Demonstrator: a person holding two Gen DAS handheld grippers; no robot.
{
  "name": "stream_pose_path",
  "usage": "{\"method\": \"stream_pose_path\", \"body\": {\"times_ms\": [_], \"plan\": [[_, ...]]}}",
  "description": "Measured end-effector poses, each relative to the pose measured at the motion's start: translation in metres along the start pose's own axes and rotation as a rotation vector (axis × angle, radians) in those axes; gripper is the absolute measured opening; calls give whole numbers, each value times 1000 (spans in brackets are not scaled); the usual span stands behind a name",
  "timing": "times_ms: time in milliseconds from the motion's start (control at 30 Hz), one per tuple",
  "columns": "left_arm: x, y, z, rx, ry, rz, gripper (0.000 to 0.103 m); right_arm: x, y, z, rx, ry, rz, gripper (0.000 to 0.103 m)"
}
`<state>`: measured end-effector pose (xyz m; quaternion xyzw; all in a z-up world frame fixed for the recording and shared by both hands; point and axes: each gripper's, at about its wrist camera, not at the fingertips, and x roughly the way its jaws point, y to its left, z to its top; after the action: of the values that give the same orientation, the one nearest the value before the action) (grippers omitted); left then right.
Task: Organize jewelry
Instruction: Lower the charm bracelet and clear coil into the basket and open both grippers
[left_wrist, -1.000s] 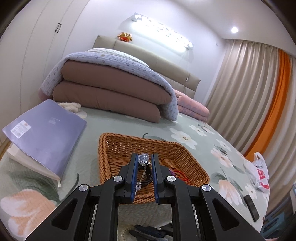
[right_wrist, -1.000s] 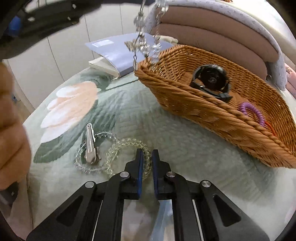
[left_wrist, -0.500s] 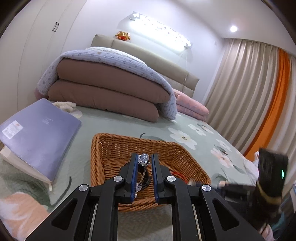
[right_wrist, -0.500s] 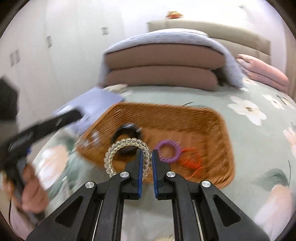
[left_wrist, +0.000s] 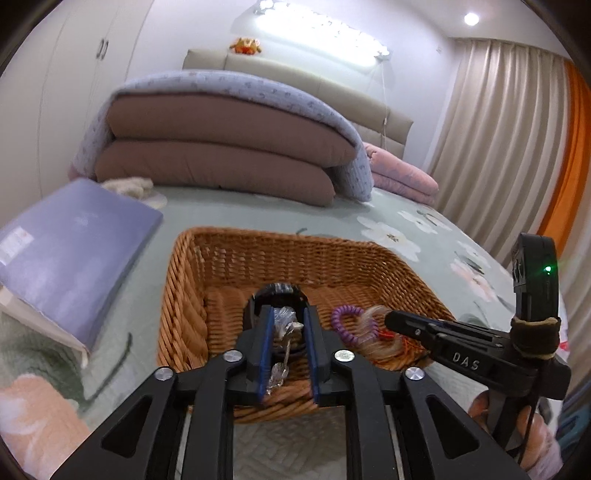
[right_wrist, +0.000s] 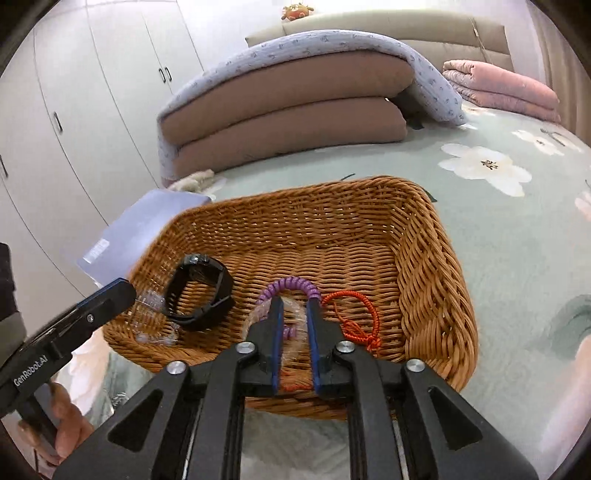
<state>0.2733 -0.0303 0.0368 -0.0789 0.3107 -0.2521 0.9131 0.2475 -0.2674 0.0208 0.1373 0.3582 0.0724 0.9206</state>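
A brown wicker basket (left_wrist: 184, 295) (right_wrist: 436, 280) sits on the floral bedspread. It holds a black watch (right_wrist: 201, 291), a purple coil band (right_wrist: 291, 286) (left_wrist: 345, 321) and a red cord bracelet (right_wrist: 354, 314). My left gripper (left_wrist: 288, 325) is open over the basket's near left side, and a clear crystal piece (left_wrist: 286, 321) (right_wrist: 149, 306) drops between its fingers beside the watch. My right gripper (right_wrist: 294, 314) is open over the basket's middle, with a clear coil bracelet (right_wrist: 295, 332) (left_wrist: 373, 332) blurred between its fingers above the purple band.
A purple book (left_wrist: 70, 251) (right_wrist: 147, 225) lies left of the basket. Folded brown and lilac quilts (left_wrist: 221, 147) are stacked behind it, with pink bedding (right_wrist: 502, 88) to the right. White wardrobes (right_wrist: 92, 92) stand at the left and curtains (left_wrist: 498, 147) at the right.
Both grippers moved in over the basket and opened. The left one let go of the crystal piece and the right one let go of the clear coil bracelet.
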Motion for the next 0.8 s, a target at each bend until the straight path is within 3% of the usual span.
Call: {"method": "stream_pose_path", "body": {"times_ms": [100, 233, 633, 800], "plan": [[-10, 4, 1, -25, -44, -8, 46, -5, -2, -2, 7, -19, 3, 23], [-21, 4, 3, -31, -82, -17, 47, -9, 2, -3, 2, -30, 23, 23], [-27, 1, 4, -15, -107, 19, 47, -38, 25, -10, -118, -139, -36, 23], [-42, -11, -8, 13, -119, 16, 47, -78, 20, -32, -72, -128, 13, 23]]}}
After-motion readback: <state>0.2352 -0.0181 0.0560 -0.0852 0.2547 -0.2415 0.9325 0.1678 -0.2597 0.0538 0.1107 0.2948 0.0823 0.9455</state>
